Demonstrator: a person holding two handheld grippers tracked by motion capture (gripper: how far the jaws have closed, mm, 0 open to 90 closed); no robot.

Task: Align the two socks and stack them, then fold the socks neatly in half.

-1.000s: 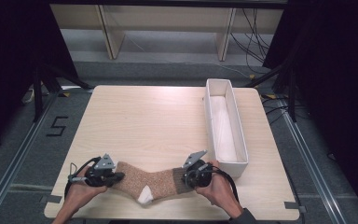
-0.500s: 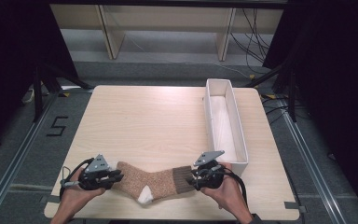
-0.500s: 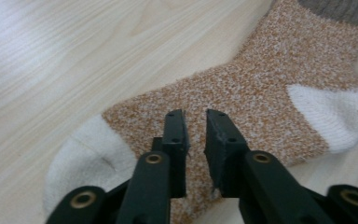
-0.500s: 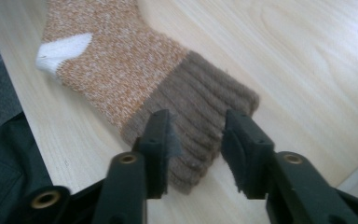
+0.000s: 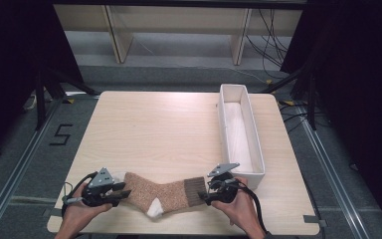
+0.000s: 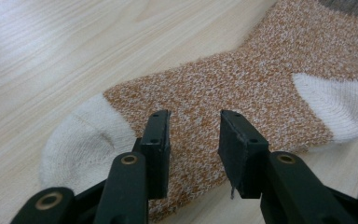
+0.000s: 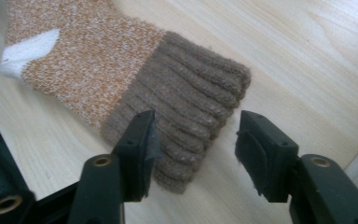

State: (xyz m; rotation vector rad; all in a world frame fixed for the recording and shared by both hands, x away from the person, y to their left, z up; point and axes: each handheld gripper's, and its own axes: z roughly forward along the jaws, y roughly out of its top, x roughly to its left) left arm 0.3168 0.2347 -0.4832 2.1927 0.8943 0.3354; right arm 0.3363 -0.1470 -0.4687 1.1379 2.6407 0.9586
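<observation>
Sock (image 5: 161, 194): flat on the counter (image 5: 169, 134), along the near edge, at mid-width. Orange-and-white fleck body, white toe (image 6: 81, 140), white heel (image 6: 340, 109), ribbed brown cuff (image 7: 186, 126). Toe end toward the left gripper, cuff end toward the right gripper, heel toward the near edge.

White tray (image 5: 239, 132): long, narrow, open-topped, lengthwise along the right side of the counter. Interior bare as far as visible. Near end just beside the right gripper; well apart from the sock's toe end.

Left gripper (image 6: 193, 137): released. Jaws just opened, now parted, one either side of the fleck body just behind the white toe. Sock fabric visible in the gap; pads not pressing on it. In the high view, located at the sock's left end (image 5: 110, 189), low over the counter, pointed toward the right.

Right gripper (image 7: 196, 144): released. Jaws just opened, now spread wide, with the cuff's open end between them. Left jaw close against the ribbing, right jaw clear of it above bare counter. In the high view, located at the sock's right end (image 5: 210, 191), pointed toward the left.

Left hand (image 5: 79, 211) and right hand (image 5: 238, 209): entering from the near edge, each wrapped around its gripper body, forearms angled inward. Black cable looped behind each gripper.
</observation>
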